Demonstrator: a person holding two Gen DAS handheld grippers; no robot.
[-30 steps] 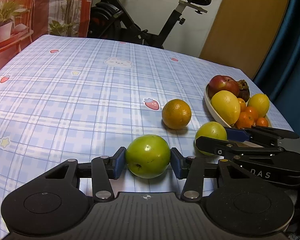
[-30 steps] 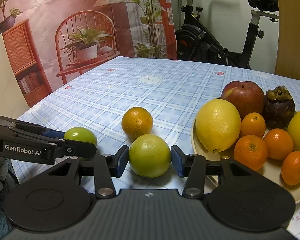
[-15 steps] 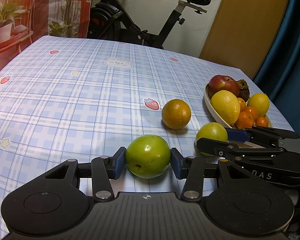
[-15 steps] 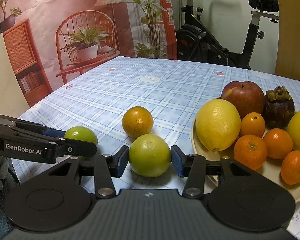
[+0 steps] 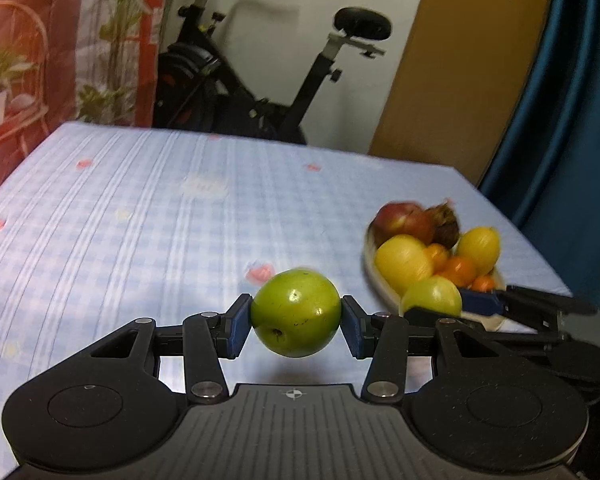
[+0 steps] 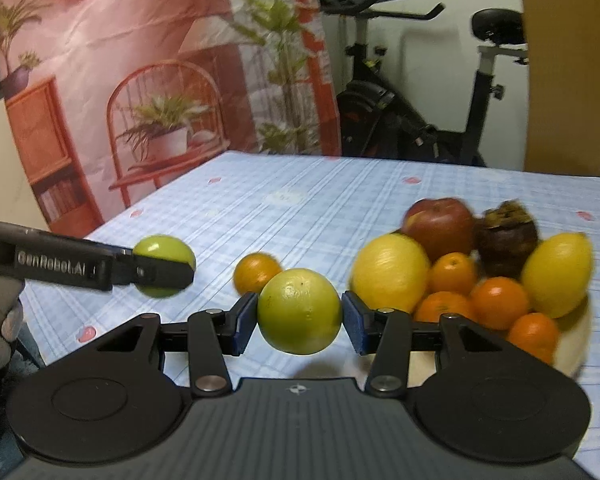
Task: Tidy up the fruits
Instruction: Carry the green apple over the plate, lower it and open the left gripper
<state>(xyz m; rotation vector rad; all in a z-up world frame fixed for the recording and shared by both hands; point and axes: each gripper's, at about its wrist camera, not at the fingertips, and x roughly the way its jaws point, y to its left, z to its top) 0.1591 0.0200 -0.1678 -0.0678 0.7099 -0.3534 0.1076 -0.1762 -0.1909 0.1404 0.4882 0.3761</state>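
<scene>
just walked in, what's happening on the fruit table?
A person holds a gripper in each hand. The left gripper is shut on a round green apple, the right gripper on a round yellow-green citrus; both fruits are clear of the checked blue tablecloth. One loose orange remains beside the full white fruit bowl.

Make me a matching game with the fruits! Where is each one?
Things:
1. green apple
2. yellow-green citrus fruit
3. loose orange
4. red apple

Places:
A. lying on the tablecloth
B. in the bowl, at the back
C. gripped by the right gripper
D. gripped by the left gripper

Pairs: 1-D, 2-C, 3-A, 4-B
</scene>
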